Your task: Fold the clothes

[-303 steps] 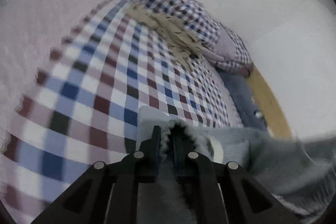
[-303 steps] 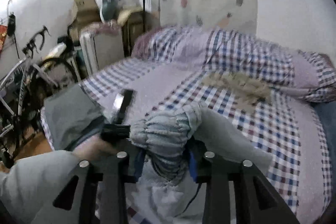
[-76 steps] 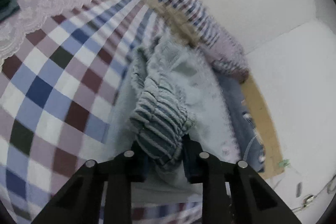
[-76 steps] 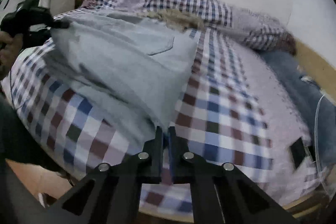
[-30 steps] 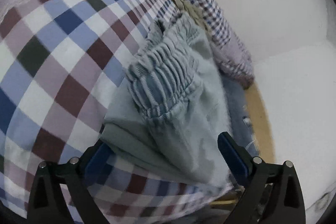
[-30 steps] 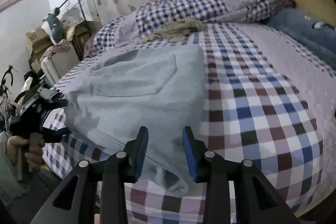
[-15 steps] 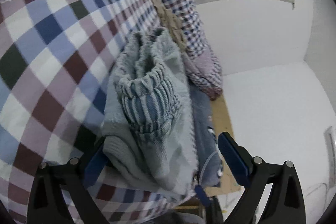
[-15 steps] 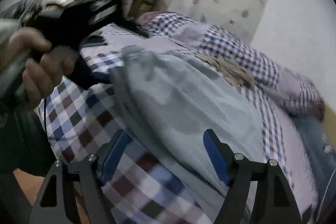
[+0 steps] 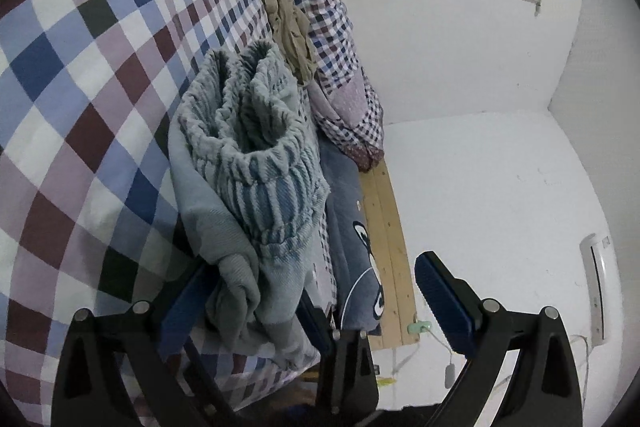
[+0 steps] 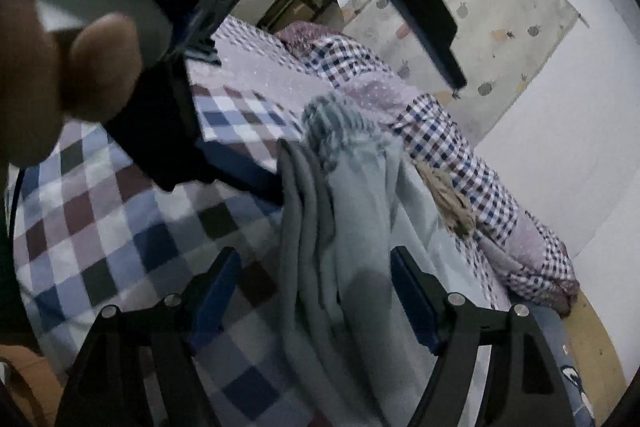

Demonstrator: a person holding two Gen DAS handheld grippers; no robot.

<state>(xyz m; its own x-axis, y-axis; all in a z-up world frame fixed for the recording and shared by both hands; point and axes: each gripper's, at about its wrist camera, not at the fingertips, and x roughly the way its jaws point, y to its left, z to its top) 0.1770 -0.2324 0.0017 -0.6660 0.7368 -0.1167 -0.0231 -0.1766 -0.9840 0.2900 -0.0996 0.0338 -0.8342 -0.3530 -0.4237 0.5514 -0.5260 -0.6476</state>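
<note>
While both tools stand with their jaws spread and nothing pinched, the grey trousers (image 9: pixel 244 163) lie bunched on the checked bedspread (image 9: pixel 80 75), running lengthwise away from both cameras toward the checked pillow (image 9: pixel 336 39) at the wall. In the left wrist view the left gripper (image 9: pixel 308 287) straddles the near end of the bundle — the gathered elastic waistband (image 9: pixel 264 187) sits right between and above its 2 blue pads, the left pad tucked against the cloth, the right pad well clear over the wooden bed edge (image 9: pixel 384 227). In the right wrist view the right gripper (image 10: pixel 316 291) also has the folded layers lying straight between its open fingers, the long axis in line with the tool, so either could close by simply pressing forward; I judge the left the nearer to the waistband, the right nearer the flat stacked layers. The left view alone shows the dark blue garment (image 9: pixel 352 267) with a printed eye lying just beside the trousers, toward the wall, and the tan cloth (image 9: pixel 292 35) by the pillow. The right view alone shows the person's hand (image 10: pixel 52 67) gripping the left tool close to the lens — blurred — and how the trousers' layers stack edge-on, 3 or so folds. Whether the fold is square I cannot tell.
</note>
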